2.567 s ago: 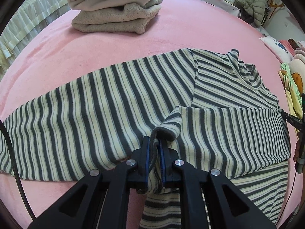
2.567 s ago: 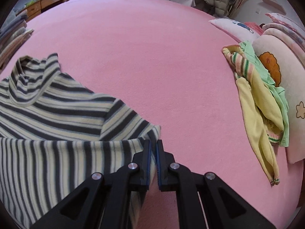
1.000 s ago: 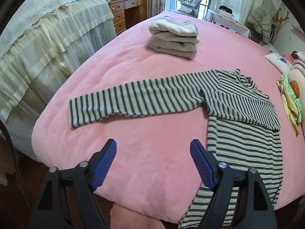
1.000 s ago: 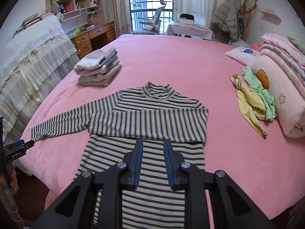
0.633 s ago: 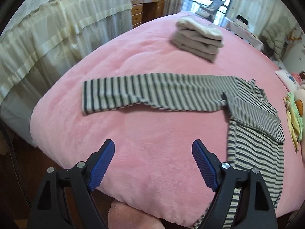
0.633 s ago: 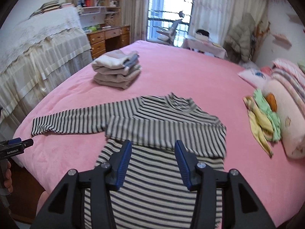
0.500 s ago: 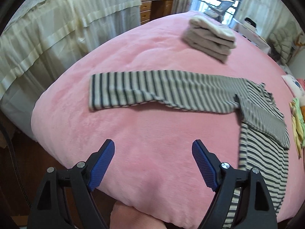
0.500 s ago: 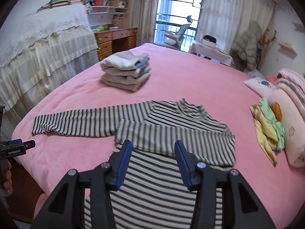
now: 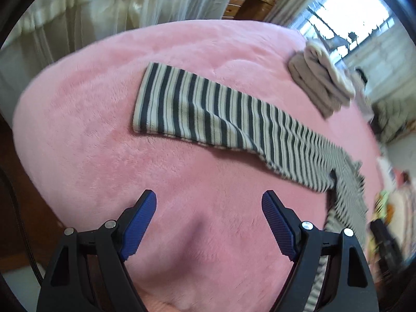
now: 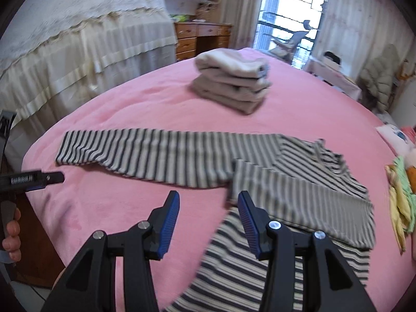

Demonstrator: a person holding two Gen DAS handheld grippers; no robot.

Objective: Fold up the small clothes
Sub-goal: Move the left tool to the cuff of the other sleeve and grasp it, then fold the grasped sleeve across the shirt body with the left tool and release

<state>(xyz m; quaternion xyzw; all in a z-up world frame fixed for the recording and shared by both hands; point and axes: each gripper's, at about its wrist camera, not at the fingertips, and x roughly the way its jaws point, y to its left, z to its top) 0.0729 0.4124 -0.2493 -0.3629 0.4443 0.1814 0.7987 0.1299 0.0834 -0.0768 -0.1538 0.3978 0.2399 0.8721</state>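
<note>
The striped top (image 10: pixel 260 182) blurs at its right side and its hem runs out of view; one sleeve lies stretched left on the pink bed (image 10: pixel 130 104), the other folded across the chest. Left claw (image 9: pixel 208 208) and right claw (image 10: pixel 208 205) gape, holding nothing

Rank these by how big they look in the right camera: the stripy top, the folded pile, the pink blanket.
1. pink blanket
2. stripy top, though nearness enlarges it
3. folded pile
</note>
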